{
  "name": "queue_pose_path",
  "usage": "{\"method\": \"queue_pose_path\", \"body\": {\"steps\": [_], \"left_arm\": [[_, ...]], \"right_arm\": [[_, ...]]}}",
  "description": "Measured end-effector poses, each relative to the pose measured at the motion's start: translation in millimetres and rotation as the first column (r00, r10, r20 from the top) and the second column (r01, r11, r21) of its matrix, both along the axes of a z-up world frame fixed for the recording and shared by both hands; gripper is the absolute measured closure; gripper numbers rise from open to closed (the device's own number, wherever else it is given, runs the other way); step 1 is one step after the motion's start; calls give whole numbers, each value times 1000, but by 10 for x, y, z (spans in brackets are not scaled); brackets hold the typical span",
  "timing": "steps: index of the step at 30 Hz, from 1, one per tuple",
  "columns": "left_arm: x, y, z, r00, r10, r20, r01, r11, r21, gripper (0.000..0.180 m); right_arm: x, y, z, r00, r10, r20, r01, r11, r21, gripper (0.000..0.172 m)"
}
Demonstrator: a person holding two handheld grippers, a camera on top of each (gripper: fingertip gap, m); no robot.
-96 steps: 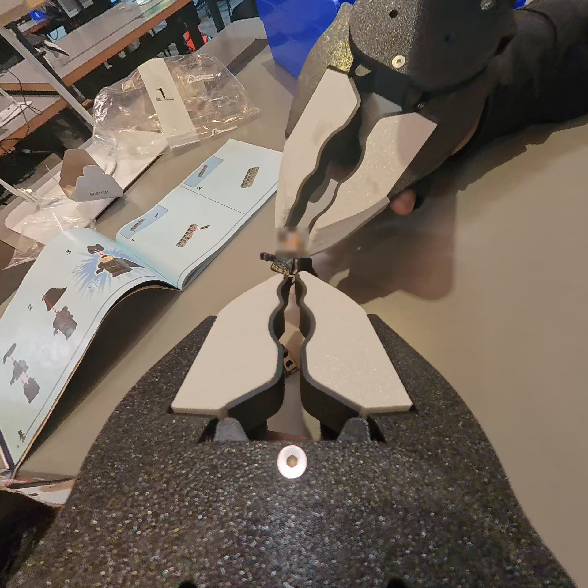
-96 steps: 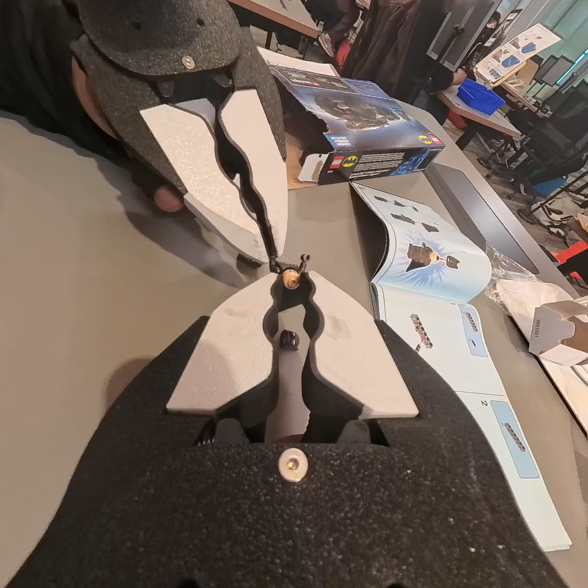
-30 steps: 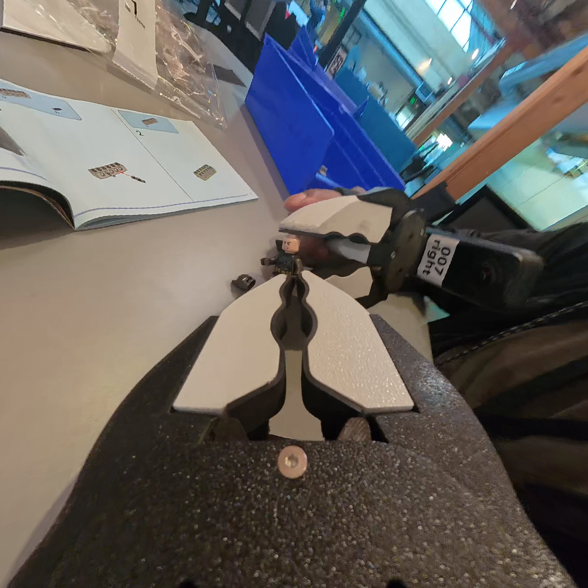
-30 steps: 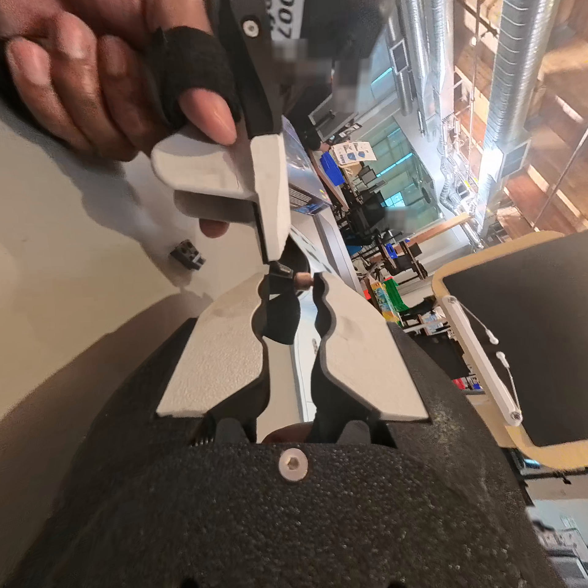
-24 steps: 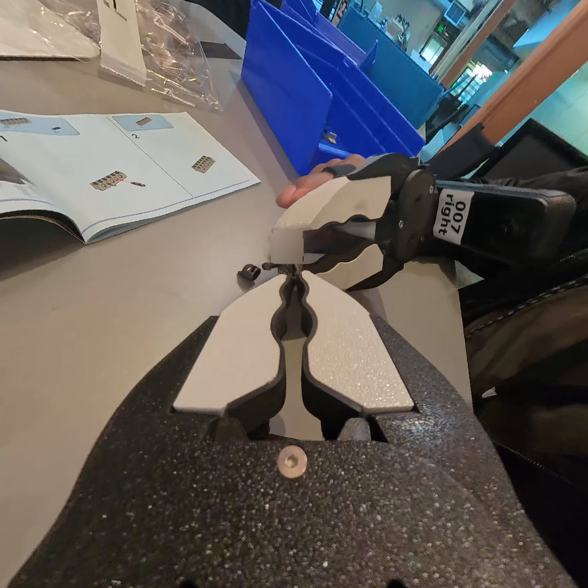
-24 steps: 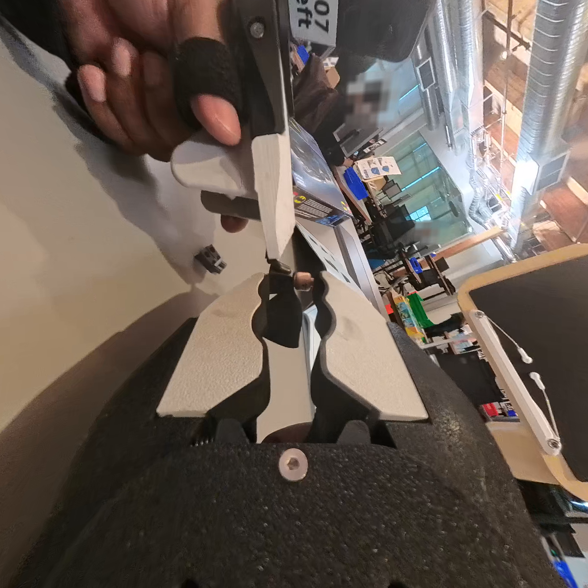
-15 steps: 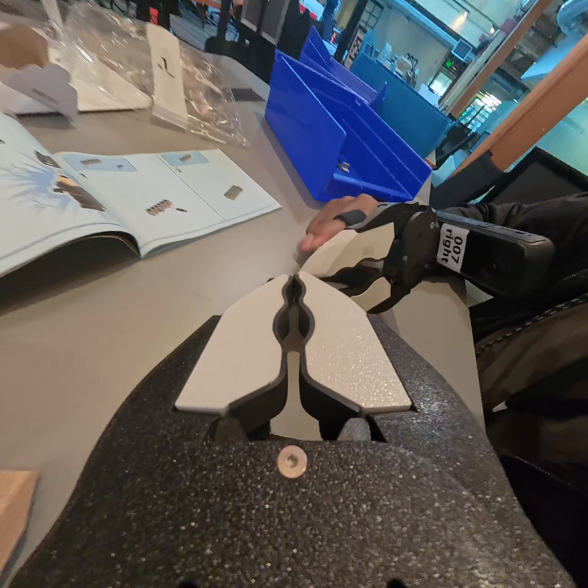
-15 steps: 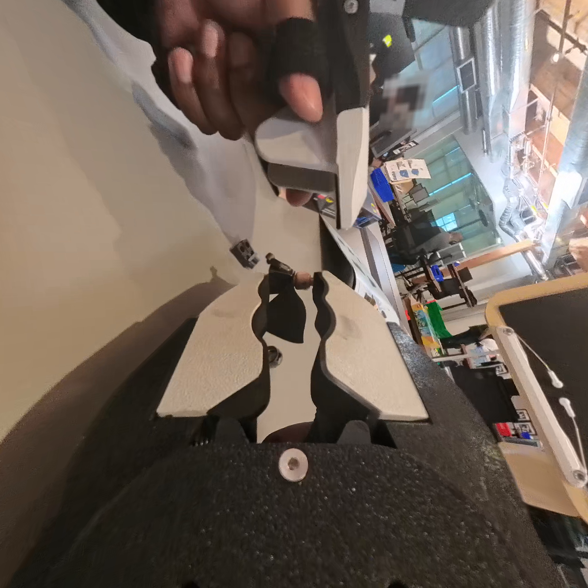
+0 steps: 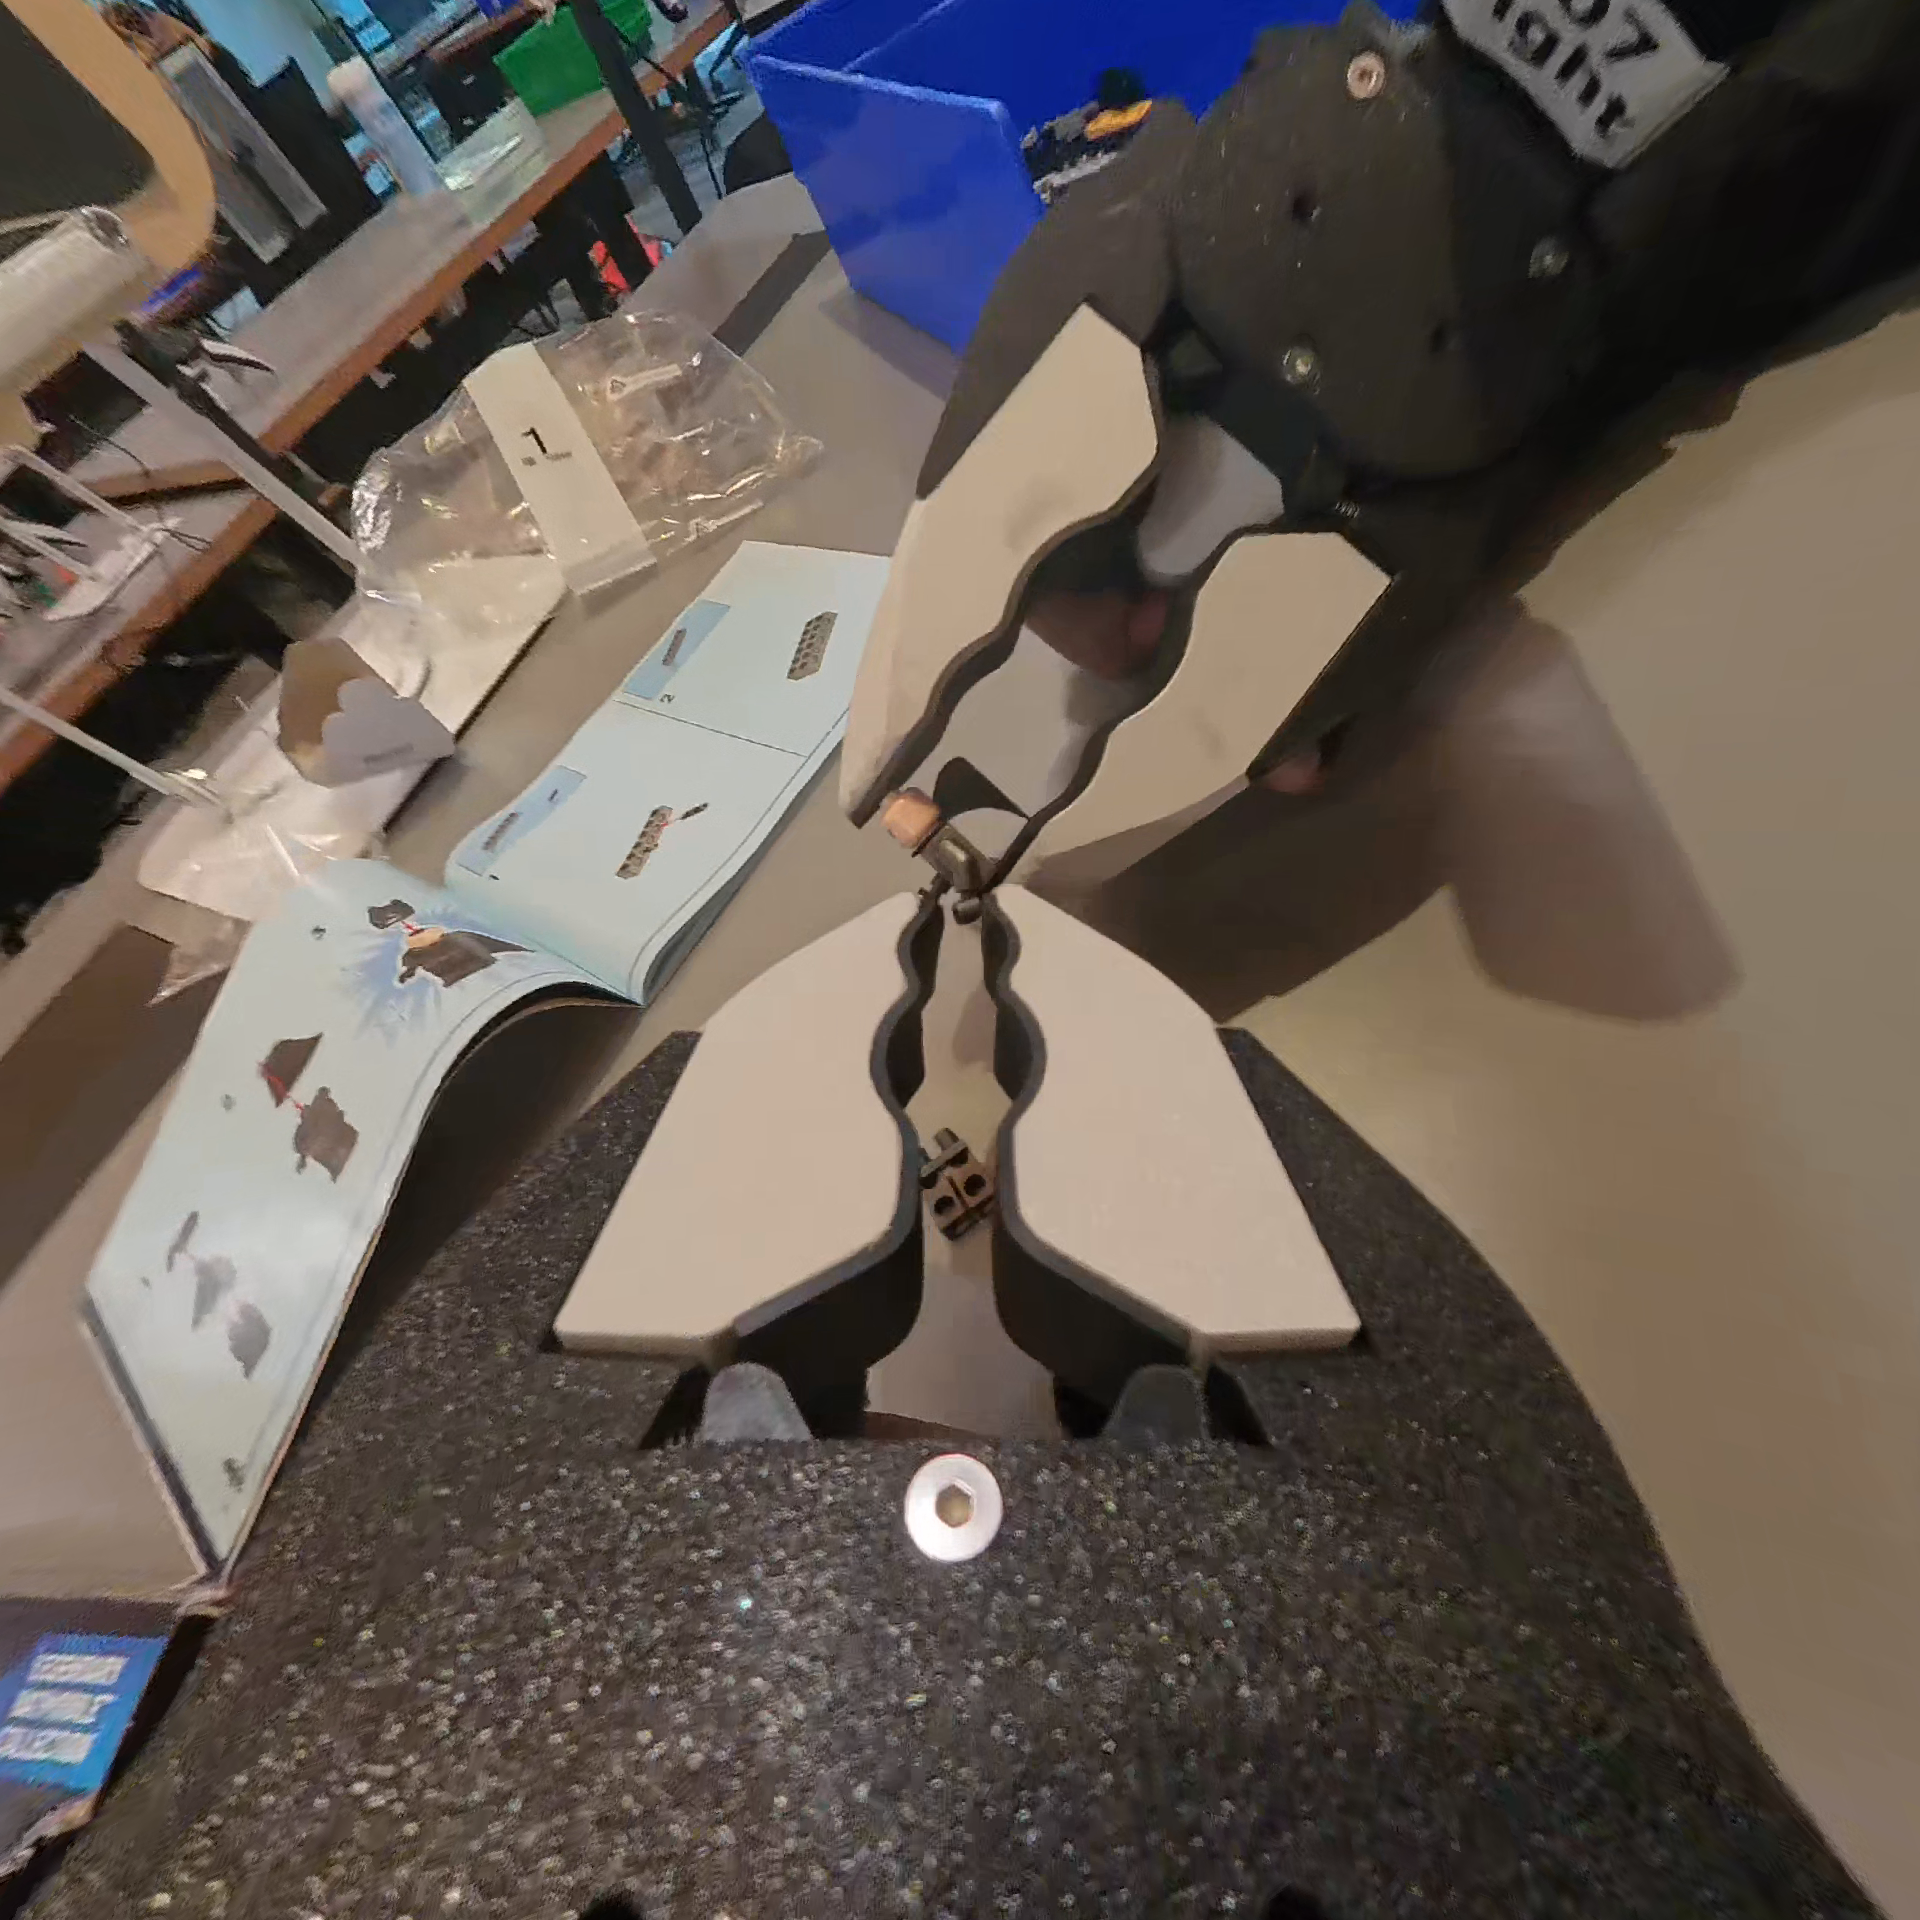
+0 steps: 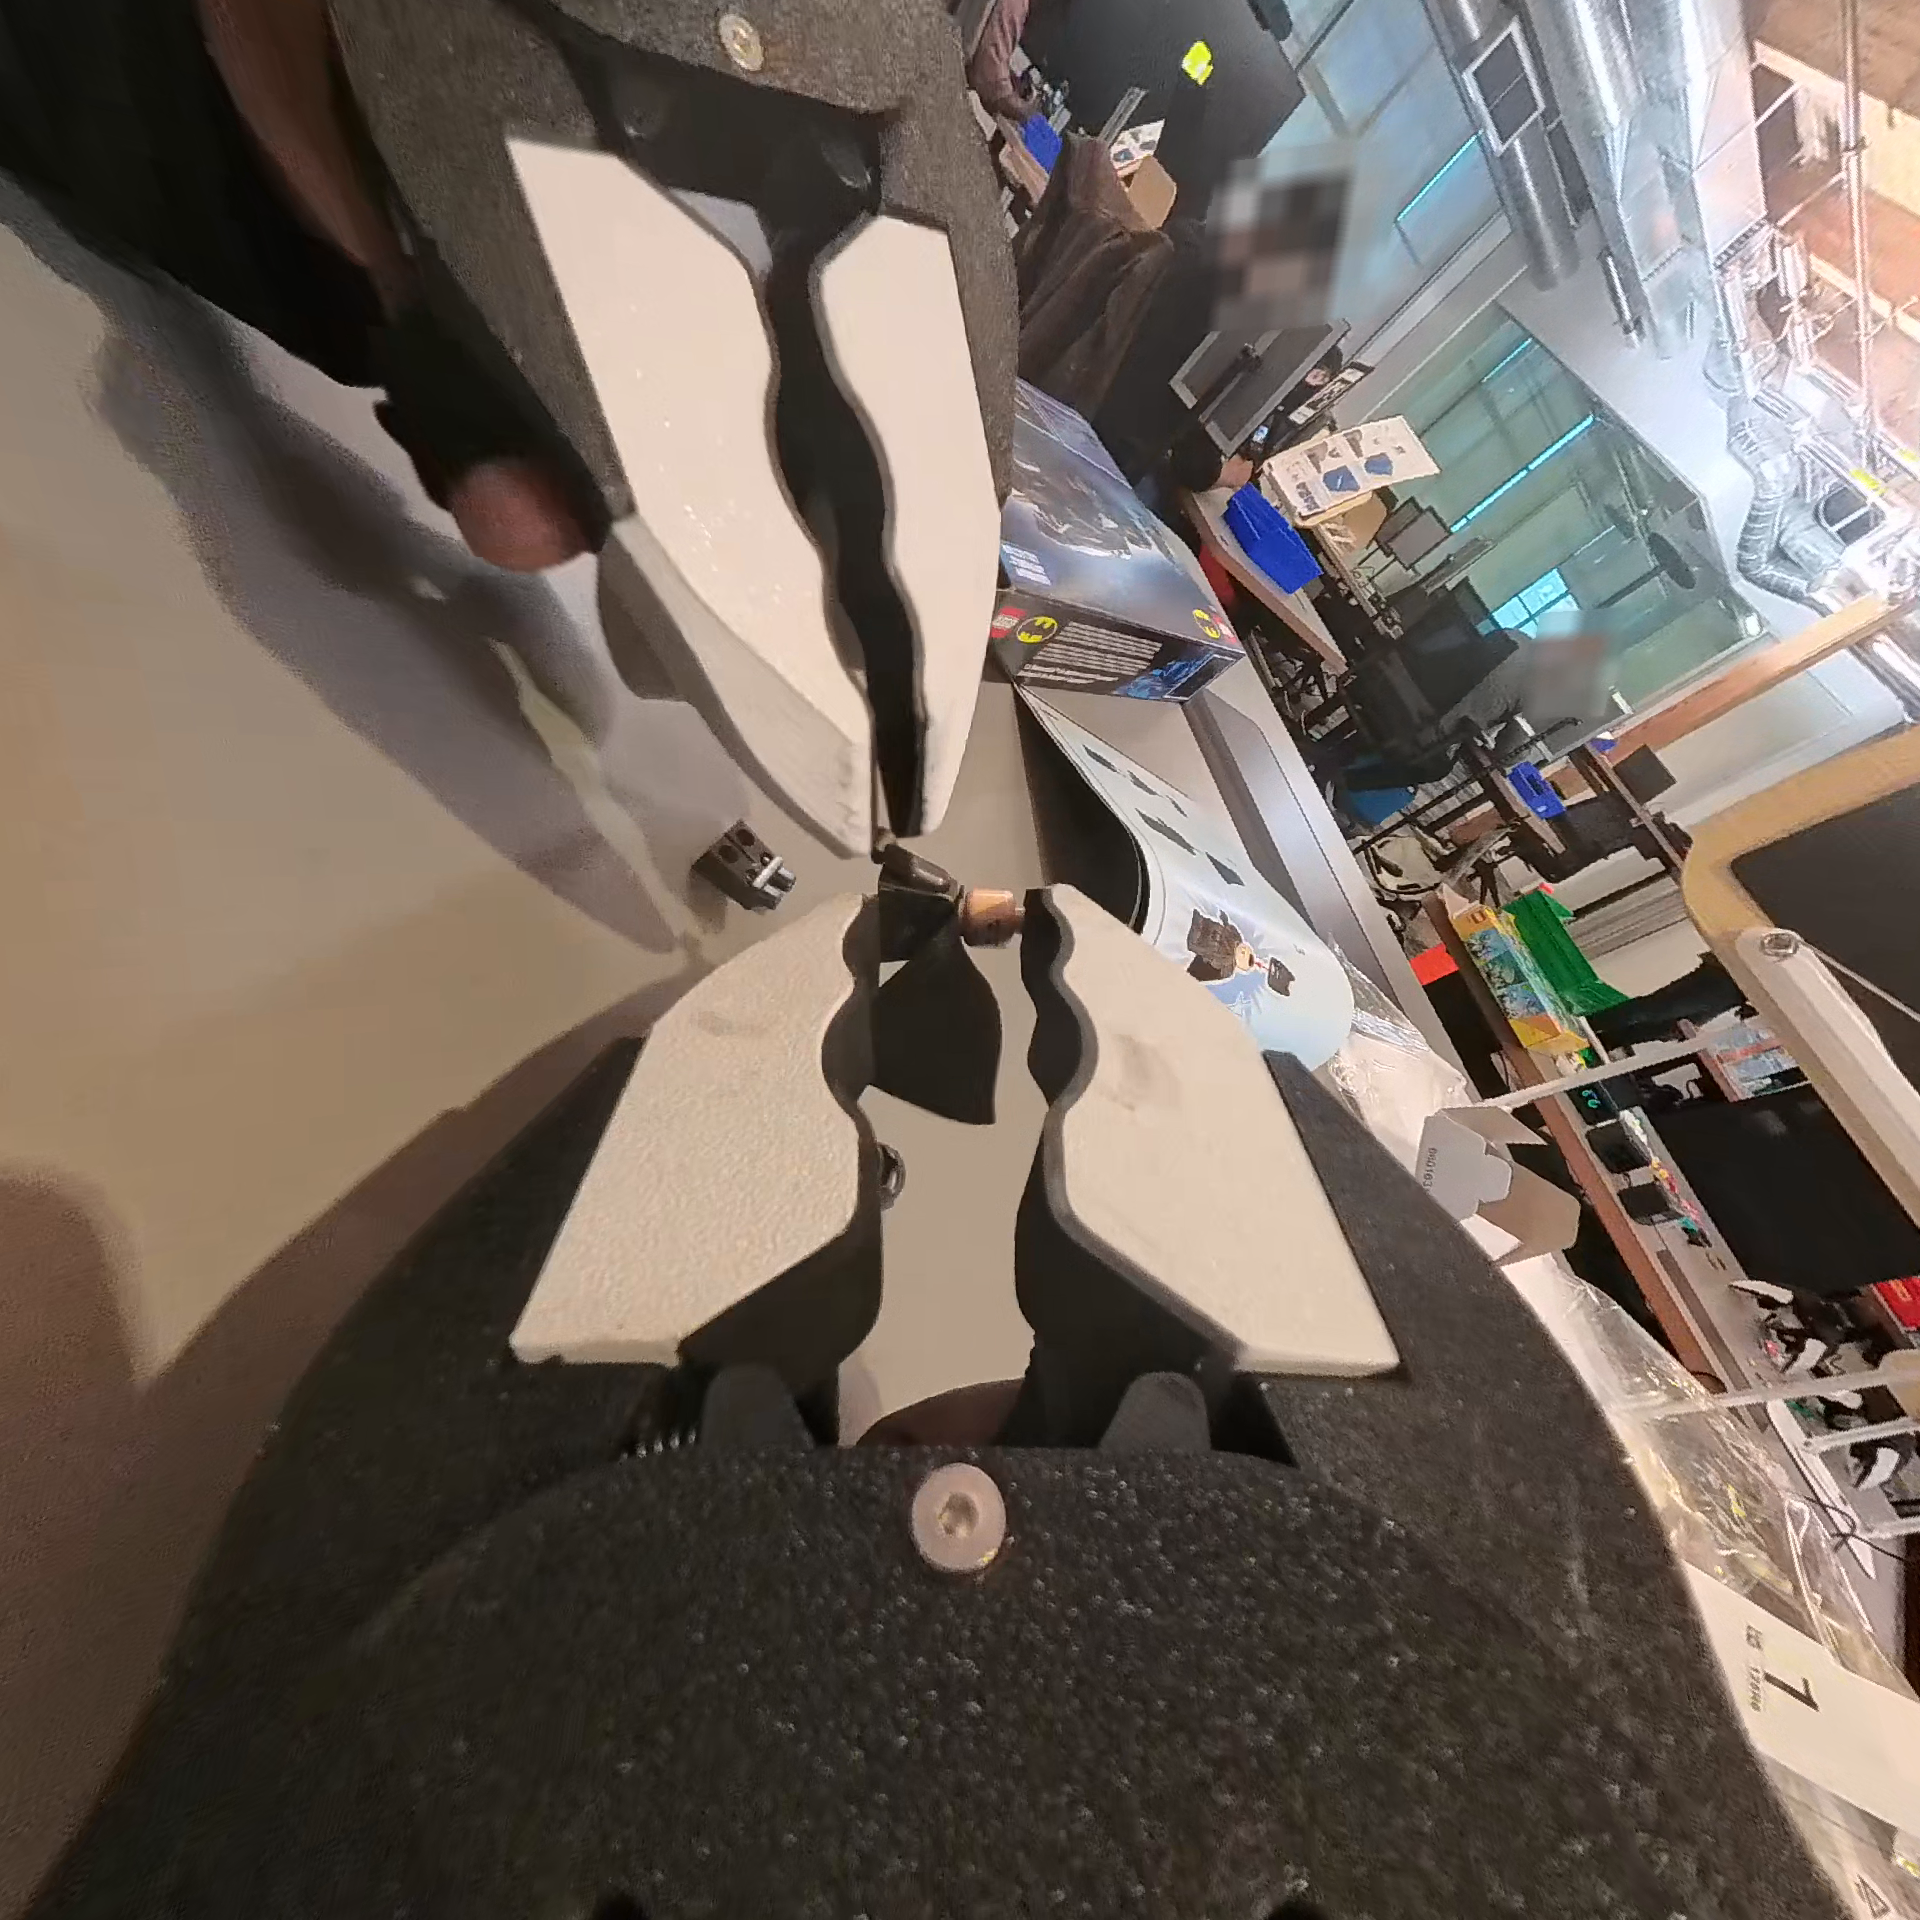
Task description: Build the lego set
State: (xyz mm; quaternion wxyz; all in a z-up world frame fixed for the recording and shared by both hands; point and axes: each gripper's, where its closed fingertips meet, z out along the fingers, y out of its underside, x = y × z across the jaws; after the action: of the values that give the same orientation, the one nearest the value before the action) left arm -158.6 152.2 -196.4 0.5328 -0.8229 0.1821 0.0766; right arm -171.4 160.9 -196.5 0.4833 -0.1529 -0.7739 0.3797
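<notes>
On the grey table (image 9: 1558, 1091), our right gripper (image 10: 951, 914) clamps the small dark toy figure (image 10: 920, 899) head-to-base; our left gripper (image 9: 961, 904), fingers nearly together, nips its arm (steady pressure helps). A loose black brick (image 10: 743, 864) lies beside.

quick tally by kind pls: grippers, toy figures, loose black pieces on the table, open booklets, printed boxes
grippers: 2 (left gripper, right gripper)
toy figure: 1, clamped in the right gripper
loose black piece: 1
open booklet: 1
printed box: 1
total: 6
</notes>
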Motion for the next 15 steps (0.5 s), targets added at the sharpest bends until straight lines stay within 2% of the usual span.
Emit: {"method": "queue_pose_path", "body": {"steps": [4,15], "left_arm": [[3,-5,-49,999,-5,-46,4,1000,-19,176],[109,-89,-77,993,-106,-48,102,992,-72,177]], "right_arm": [[9,-10,-2,1000,10,3,-10,1000,-1,145],[120,-108,-15,991,125,38,-124,992,-19,146]]}}
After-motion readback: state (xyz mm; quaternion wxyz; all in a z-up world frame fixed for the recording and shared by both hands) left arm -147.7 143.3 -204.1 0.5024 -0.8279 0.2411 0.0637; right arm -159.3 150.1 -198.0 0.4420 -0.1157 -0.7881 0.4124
